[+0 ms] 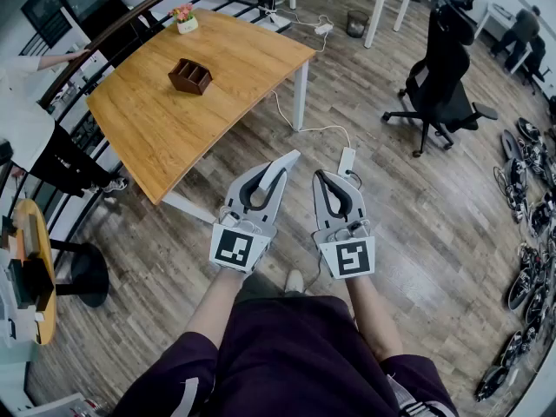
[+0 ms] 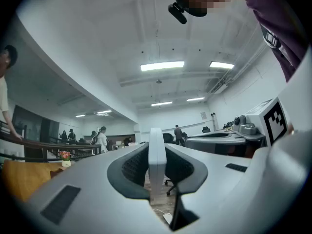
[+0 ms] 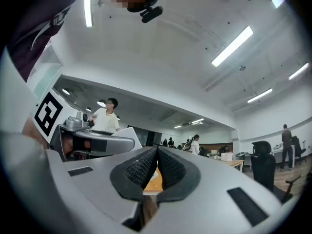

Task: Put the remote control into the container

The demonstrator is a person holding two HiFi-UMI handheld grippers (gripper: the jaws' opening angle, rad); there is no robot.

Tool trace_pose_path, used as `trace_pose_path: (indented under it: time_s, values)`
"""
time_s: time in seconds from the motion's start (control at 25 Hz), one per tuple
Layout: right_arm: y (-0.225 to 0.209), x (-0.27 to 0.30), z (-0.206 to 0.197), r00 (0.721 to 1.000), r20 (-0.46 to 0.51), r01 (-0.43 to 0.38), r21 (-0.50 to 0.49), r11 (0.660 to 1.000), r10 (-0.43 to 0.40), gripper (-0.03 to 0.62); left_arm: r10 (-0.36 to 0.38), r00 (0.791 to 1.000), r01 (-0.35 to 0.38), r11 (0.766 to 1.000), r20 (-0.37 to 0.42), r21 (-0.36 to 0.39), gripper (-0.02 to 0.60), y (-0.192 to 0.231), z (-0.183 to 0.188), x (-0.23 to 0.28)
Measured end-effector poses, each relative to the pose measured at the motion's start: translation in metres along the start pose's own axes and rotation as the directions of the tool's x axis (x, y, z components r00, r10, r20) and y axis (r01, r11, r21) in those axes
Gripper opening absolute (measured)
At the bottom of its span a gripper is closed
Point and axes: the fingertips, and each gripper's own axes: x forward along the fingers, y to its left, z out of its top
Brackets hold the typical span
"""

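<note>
The left gripper is hovering above the wood-plank floor with its jaws pressed together, gripping nothing. Just beside it, the right gripper is hovering likewise, its pads meeting at the tips with nothing between them. Both are hanging well apart from the wooden desk, where the dark brown compartmented container is sitting upright, some way from a small flower pot. I cannot tell what its compartments are holding, nor where the remote control is lying.

Both arms reach forward, left gripper and right gripper side by side, jaws pressed together
</note>
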Motion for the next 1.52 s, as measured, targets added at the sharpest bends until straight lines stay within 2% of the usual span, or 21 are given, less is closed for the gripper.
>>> trace_pose_path:
  time_s: [0.2,0.52,1.08,1.52]
  values:
    - [-0.011,0.014,-0.01,1.0,-0.013,0.0,0.007,1.0,0.0,0.018,-0.006,1.0,0.006,1.0,-0.002,0.014,0.083,0.007,-0.004,0.016]
    - [-0.029,0.066,-0.039,1.0,-0.028,0.007,0.012,1.0,-0.007,0.018,-0.011,1.0,0.01,1.0,0.01,0.024,0.083,0.046,-0.022,0.054]
    - [-0.055,0.184,-0.107,0.996,-0.08,0.039,0.038,0.999,-0.036,0.018,-0.013,1.0,0.012,0.999,-0.021,-0.042,0.083,0.146,-0.083,0.127]
    - [-0.074,0.268,-0.124,0.99,-0.117,0.086,0.027,0.996,-0.083,0.018,-0.06,0.998,0.056,0.994,-0.036,-0.092,0.083,0.218,-0.094,0.181]
